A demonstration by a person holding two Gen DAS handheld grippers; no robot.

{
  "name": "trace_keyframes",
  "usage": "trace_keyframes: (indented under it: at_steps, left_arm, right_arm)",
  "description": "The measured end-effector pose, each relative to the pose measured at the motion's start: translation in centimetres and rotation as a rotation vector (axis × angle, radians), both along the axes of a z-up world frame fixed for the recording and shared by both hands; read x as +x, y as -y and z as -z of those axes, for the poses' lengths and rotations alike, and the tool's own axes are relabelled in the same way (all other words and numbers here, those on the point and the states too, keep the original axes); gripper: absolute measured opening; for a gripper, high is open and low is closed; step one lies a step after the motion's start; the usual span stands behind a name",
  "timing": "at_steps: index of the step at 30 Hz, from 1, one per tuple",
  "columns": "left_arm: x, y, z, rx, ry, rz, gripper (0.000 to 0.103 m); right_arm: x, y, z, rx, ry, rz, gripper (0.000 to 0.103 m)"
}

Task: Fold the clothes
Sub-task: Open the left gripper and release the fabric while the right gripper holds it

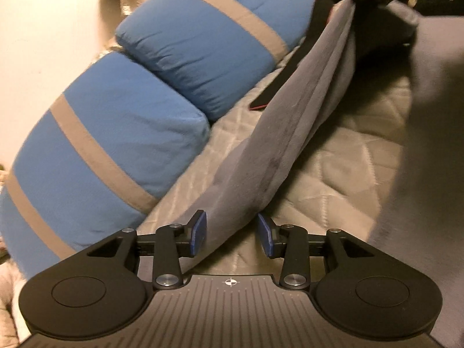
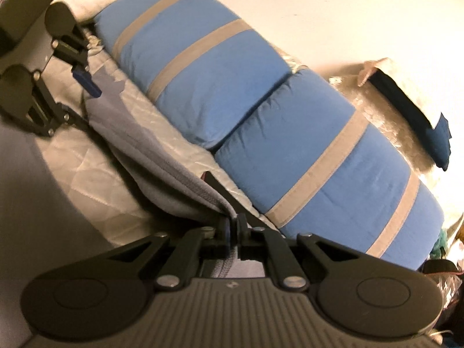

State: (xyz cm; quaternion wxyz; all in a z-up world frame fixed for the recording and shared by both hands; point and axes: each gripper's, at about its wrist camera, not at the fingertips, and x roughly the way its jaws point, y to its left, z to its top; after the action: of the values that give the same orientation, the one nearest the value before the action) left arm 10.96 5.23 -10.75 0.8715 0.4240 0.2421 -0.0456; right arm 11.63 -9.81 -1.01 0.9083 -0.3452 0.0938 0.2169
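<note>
The grey garment (image 1: pixel 278 133) hangs stretched above the quilted bed cover (image 1: pixel 342 156), beside the blue pillows (image 1: pixel 116 145). The right gripper (image 2: pixel 234 226) is clamped on one end; the left gripper (image 1: pixel 232 232) stands part-open, cloth between its pads unpinched. No fold appears finished yet.

Warm, yellowish light fills the room. A pale plain wall (image 2: pixel 333 14) takes the upper right of the right wrist view and the upper left of the left wrist view. Two blue pillows with grey stripes (image 1: pixel 121 133) lie end to end along it, on a bed with a grey quilted cover (image 1: pixel 342 162) stitched in diamonds, which fills the lower middle.
</note>
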Motion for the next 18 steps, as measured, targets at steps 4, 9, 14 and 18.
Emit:
trace_keyframes:
  at_steps: [4,9,14,18]
  left_arm:
    - [1.0,0.5,0.6,0.026,0.015,-0.055,0.037]
    - [1.6,0.8,1.6,0.104,0.045,-0.098,0.037]
    - [3.3,-0.6,1.8,0.174,0.058,-0.252,0.037]
    - [3.9,-2.0,2.0,0.138,0.033,-0.237,0.014]
  right_arm:
    - [0.2,0.3,-0.2,0.023,-0.007,0.014,0.004]
    - [0.3,0.4,-0.4,0.029,-0.004,0.018,0.005]
    - [0.4,0.6,-0.3,0.034,-0.008,0.029,0.005]
    - [0.4,0.6,-0.4,0.038,-0.007,0.028,0.005]
